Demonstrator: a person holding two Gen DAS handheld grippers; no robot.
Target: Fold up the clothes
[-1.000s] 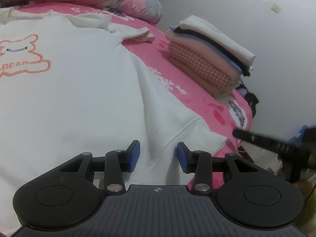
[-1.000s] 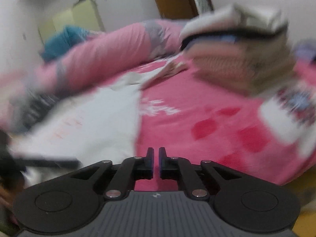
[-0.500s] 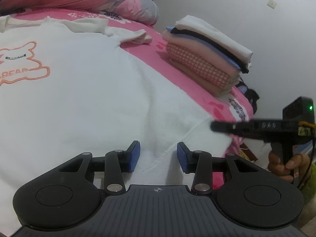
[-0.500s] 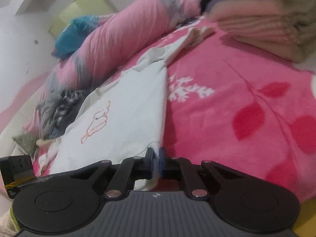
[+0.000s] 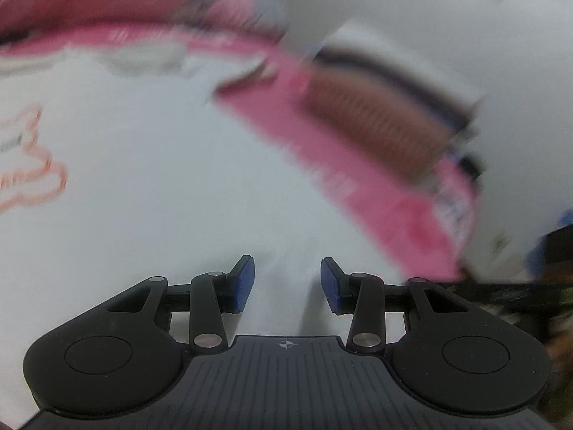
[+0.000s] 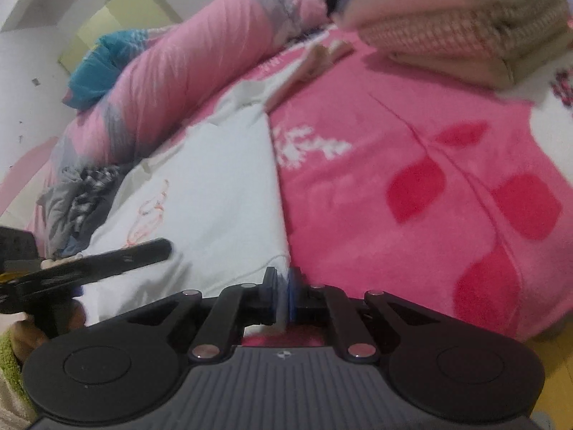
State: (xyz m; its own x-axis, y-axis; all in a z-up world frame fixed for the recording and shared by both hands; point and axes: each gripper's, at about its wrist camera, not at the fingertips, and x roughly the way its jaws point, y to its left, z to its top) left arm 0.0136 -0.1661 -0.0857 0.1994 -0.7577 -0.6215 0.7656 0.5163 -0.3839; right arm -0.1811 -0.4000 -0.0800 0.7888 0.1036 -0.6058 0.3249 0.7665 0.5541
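A white shirt (image 5: 161, 179) with an orange bear print (image 5: 32, 165) lies spread on a pink bed cover (image 6: 429, 179). My left gripper (image 5: 286, 283) hovers over the shirt's lower part. Its blue pads are apart and closing, with white cloth below the gap and no pad pressing on it. The left wrist view is blurred by motion. My right gripper (image 6: 283, 295) is shut on the right corner of the white shirt (image 6: 215, 186), where a sliver of cloth shows between the pads. In the right wrist view the left gripper (image 6: 107, 261) reaches in from the left over the shirt.
A stack of folded clothes (image 6: 447, 28) stands on the bed's far right, also blurred in the left wrist view (image 5: 376, 122). A rolled pink quilt (image 6: 186, 82) lies along the back, with grey crumpled cloth (image 6: 75, 197) at its left end. A white wall is behind.
The right gripper swung down to the shirt's corner and closed on it, then held still. The left gripper has shifted across the shirt, blurring its view; its pads stand slightly closer.
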